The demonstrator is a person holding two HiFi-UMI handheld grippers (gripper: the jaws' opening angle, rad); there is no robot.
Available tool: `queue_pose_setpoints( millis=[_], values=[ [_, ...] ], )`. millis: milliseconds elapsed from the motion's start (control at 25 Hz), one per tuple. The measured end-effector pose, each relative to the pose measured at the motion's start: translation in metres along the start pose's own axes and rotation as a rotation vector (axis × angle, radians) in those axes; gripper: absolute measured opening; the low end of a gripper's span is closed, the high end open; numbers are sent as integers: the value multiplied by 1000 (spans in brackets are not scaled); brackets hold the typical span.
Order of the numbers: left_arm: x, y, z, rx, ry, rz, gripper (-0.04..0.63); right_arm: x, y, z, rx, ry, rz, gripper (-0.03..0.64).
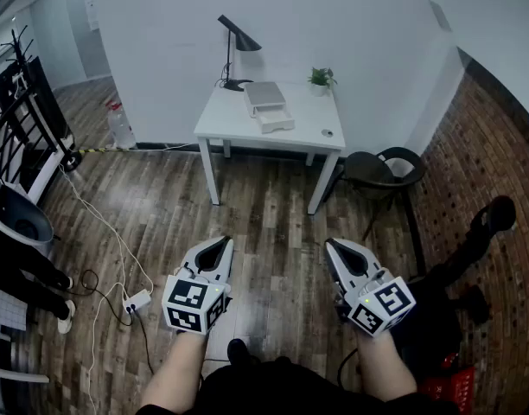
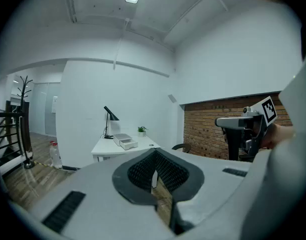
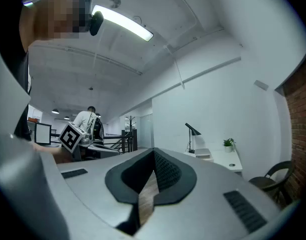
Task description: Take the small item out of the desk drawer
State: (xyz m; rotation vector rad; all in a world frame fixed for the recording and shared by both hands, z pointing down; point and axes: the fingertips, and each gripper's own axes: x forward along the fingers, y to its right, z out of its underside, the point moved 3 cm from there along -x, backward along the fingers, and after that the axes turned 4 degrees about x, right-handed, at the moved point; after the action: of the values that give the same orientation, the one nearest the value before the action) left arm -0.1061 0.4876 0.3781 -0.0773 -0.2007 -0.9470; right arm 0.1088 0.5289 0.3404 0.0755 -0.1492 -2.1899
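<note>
While the left tool (image 1: 219, 244) and right tool (image 1: 335, 246) hang clenched and empty, the table (image 1: 226, 121) stands well ahead: next, approach its drawer (image 1: 275, 122).

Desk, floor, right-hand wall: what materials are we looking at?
Desk: looks like white painted or laminated board, matte, with a smooth uniform top; which of the two can't be told.
Floor: wood or wood-look planks, brown; grain and plank seams show, with a slight sheen.
Right-hand wall: exposed red-brown brick, mortar lines visible.

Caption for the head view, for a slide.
Left tool and right tool, both shut and empty, face a white square desk holding a small white drawer unit.
</note>
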Motion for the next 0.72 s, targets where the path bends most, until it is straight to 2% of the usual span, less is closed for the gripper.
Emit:
queue_pose_setpoints(
  millis=[160,400,720],
  values=[
    [2,-10,0,6,1,7,8,9,-1,1,-14,-7,24,3],
    [-3,-36,10,-4,-15,14,9,13,6,2,-59,7,130,3],
    [-14,-78,35,-21,-40,52,8,32,-38,49,17,-48,129,3]
  ],
)
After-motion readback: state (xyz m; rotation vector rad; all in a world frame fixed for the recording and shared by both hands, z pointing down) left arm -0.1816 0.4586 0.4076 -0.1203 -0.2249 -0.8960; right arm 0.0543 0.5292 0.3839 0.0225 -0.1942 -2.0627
